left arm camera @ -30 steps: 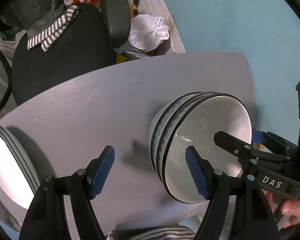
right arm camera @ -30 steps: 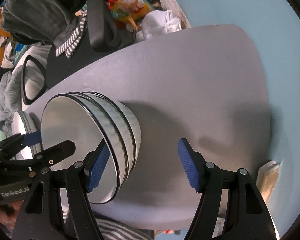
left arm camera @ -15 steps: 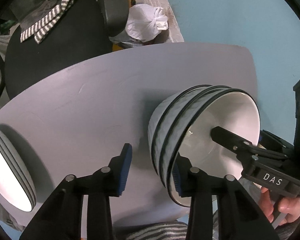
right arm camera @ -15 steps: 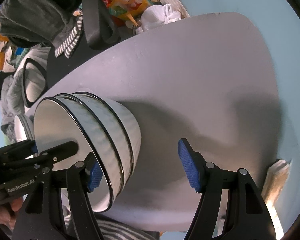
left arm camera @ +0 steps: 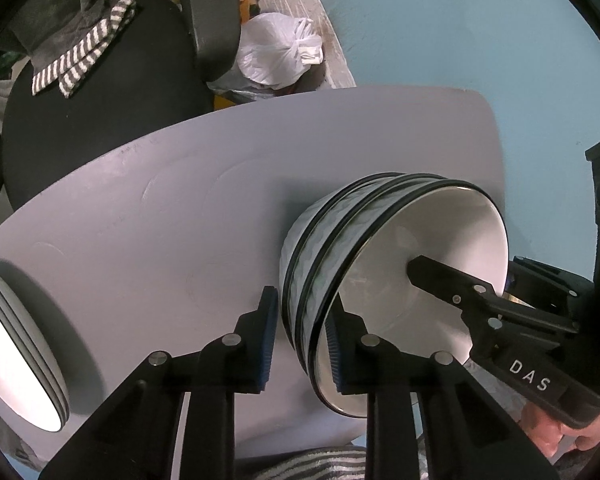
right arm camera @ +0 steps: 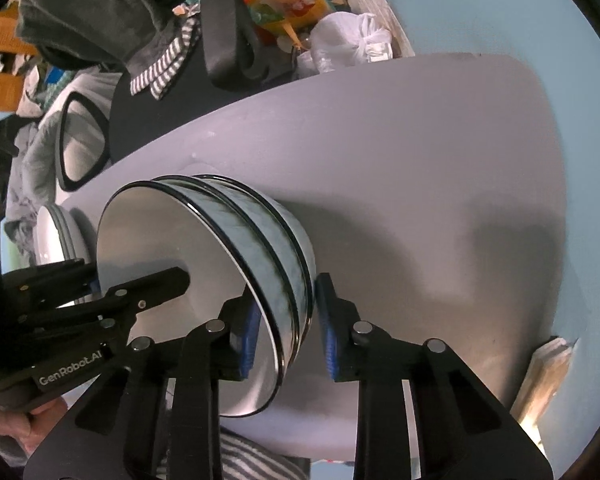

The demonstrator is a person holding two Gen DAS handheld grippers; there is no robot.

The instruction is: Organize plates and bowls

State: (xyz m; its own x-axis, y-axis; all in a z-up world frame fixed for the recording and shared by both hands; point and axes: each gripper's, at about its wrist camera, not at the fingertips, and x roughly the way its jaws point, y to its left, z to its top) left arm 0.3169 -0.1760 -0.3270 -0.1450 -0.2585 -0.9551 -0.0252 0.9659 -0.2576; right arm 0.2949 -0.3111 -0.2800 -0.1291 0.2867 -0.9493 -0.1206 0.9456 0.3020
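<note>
White letters "DAS" stand on the black body of the right claw (left arm camera: 500, 312); "GenRobot.AI" stands on the left claw (right arm camera: 100, 304).

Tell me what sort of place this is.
Probably a cluttered room at home, not a kitchen. A small grey table stands against a blue wall, with an office chair draped in clothes and a tied plastic bag on the floor beyond.

Nested bowls (left arm camera: 352, 248) stood on the table (left arm camera: 180, 220), with stacked plates (left arm camera: 16, 352) at its left edge. Behind the table were a chair (left arm camera: 100, 92) and a bag (left arm camera: 280, 52).
</note>
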